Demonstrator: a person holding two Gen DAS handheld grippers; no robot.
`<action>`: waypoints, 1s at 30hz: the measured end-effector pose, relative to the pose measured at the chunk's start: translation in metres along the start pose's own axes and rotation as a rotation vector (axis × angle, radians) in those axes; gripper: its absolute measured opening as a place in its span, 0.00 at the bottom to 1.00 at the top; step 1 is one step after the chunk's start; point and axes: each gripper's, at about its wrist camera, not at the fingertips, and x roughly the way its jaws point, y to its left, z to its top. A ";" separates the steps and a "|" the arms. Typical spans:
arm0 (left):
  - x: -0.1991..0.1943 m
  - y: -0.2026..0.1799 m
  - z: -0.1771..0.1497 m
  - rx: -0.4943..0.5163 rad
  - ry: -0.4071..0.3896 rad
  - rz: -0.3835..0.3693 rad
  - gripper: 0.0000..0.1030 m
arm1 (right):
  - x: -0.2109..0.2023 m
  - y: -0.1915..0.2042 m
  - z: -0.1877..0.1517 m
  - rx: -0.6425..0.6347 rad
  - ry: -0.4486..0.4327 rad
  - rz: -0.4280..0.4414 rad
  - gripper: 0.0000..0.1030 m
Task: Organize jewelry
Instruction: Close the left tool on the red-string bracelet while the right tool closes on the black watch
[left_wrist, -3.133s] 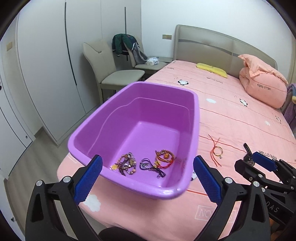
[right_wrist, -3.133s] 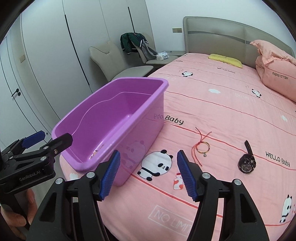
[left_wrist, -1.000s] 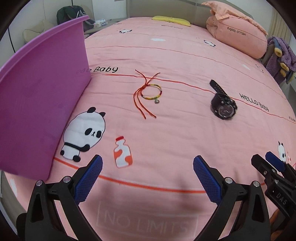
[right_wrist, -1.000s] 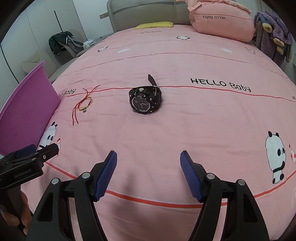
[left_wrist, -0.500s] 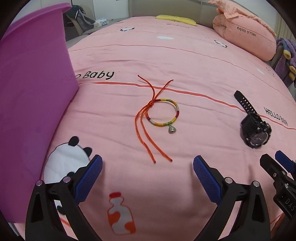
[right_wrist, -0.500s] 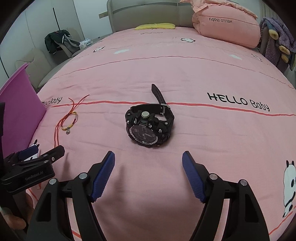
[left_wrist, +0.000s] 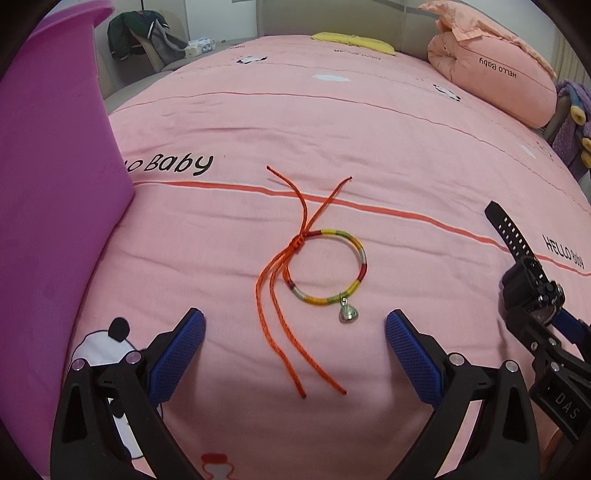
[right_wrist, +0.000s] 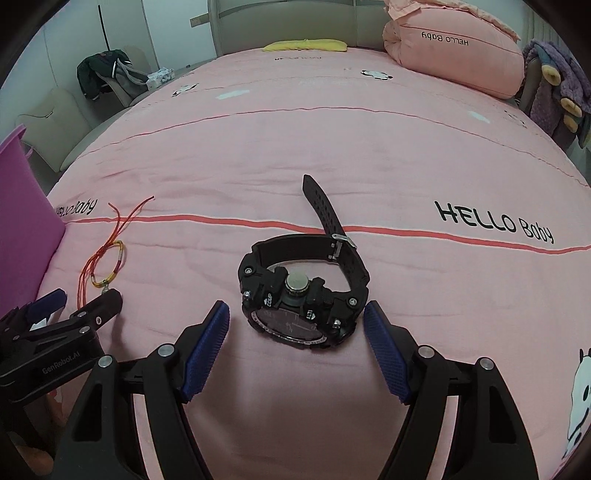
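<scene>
Left wrist view: the left gripper (left_wrist: 293, 345) has its blue-padded fingers (left_wrist: 177, 356) spread wide apart and gripping nothing, low in the frame over the pink bed (left_wrist: 332, 122). A woven bracelet (left_wrist: 325, 269) with a small silver bell lies flat on the bed at the centre of the frame, just above the gap between the fingers; its orange cords trail down into that gap. The purple tub (left_wrist: 48, 192) fills the left edge. At the right edge the black watch (left_wrist: 524, 273) lies on the bed, partly hidden by the right gripper (left_wrist: 554, 332).

Right wrist view: the right gripper (right_wrist: 295, 347) also has its fingers (right_wrist: 205, 350) open and empty. The watch (right_wrist: 303, 291) rests on the bed (right_wrist: 369, 147) at mid-frame, its case between the two fingertips but touching neither, strap end pointing up the frame. The bracelet (right_wrist: 109, 264) lies at the left, just above the left gripper (right_wrist: 74, 306), with the tub (right_wrist: 22, 206) at the left edge.
</scene>
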 end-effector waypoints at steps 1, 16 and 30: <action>0.002 0.000 0.002 -0.001 -0.001 0.003 0.94 | 0.002 0.001 0.001 -0.001 0.002 -0.007 0.70; 0.020 -0.008 0.022 0.018 -0.010 0.034 0.94 | 0.018 -0.001 0.008 0.005 -0.001 -0.024 0.70; 0.023 -0.001 0.018 -0.007 -0.037 -0.017 0.80 | 0.023 0.007 0.005 -0.038 -0.021 -0.064 0.65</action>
